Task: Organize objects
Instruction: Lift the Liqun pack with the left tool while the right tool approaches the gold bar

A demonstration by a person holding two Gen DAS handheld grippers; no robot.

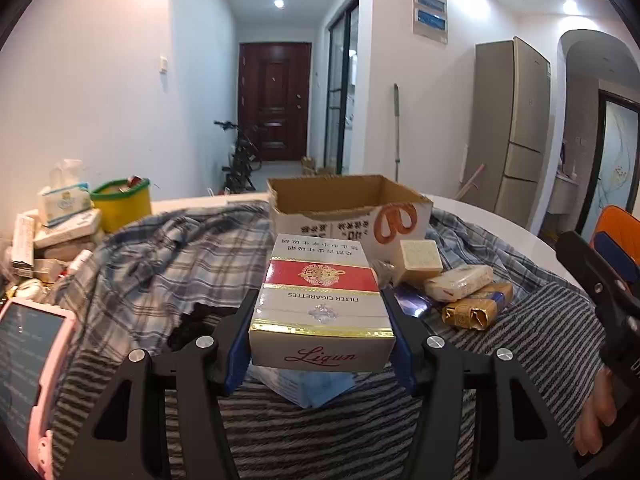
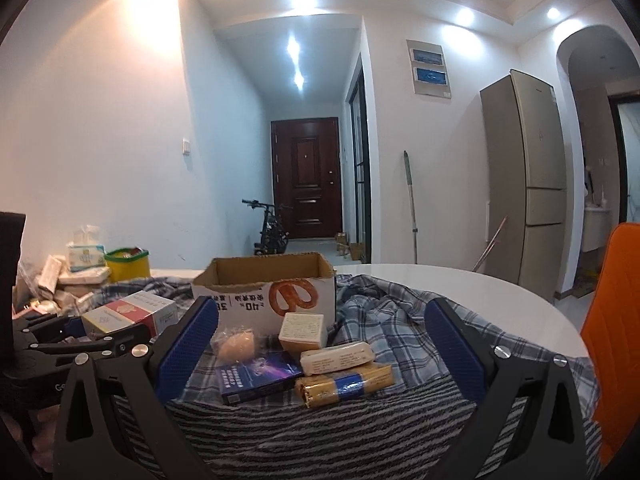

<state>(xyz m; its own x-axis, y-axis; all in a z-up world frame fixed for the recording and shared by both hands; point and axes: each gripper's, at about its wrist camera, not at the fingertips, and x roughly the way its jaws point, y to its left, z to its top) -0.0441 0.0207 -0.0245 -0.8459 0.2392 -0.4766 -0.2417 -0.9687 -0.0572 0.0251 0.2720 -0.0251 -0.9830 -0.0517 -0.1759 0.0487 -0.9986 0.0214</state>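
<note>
**Cigarette carton clamped in the left hand-held gripper, short of the open cardboard box**

Nearest the left wrist camera, the left hand-held gripper (image 1: pixel 322 336) is clenched on a Liqun cigarette carton (image 1: pixel 322 300), its blue pads pressed against the carton's two long sides. The carton is lifted clear of the striped cloth (image 1: pixel 320 432) and of a pale blue packet (image 1: pixel 316 390) lying under it. At the left edge of that view sits a pink-cased phone (image 1: pixel 28 364); at the right edge a person's hand (image 1: pixel 596 412) holds the other tool.

The right hand-held gripper (image 2: pixel 320 344) is released, its jaws standing wide with nothing pressed between them. It hovers over a cluster of small things on the cloths covering the counter (image 2: pixel 460 284): nearest, a dark blue box (image 2: pixel 258 378) and a gold-wrapped bar with a blue band (image 2: pixel 344 384); just behind them a white wrapped packet (image 2: pixel 338 358), a clear-wrapped bun (image 2: pixel 236 344) and a cream-coloured cube box (image 2: pixel 302 330).

Beyond the cluster, on the plaid shirt (image 2: pixel 384 320), stands the open cardboard box (image 2: pixel 272 292) with a pretzel print on its side; what its inside holds cannot be seen. It lies straight past the carton's far end in the left view.

Toward the counter's far left edge are stacked white boxes (image 1: pixel 64 232), a tissue pack (image 1: pixel 64 200) on top of them and a yellow tub with a green rim (image 1: pixel 122 202) just beside.
</note>
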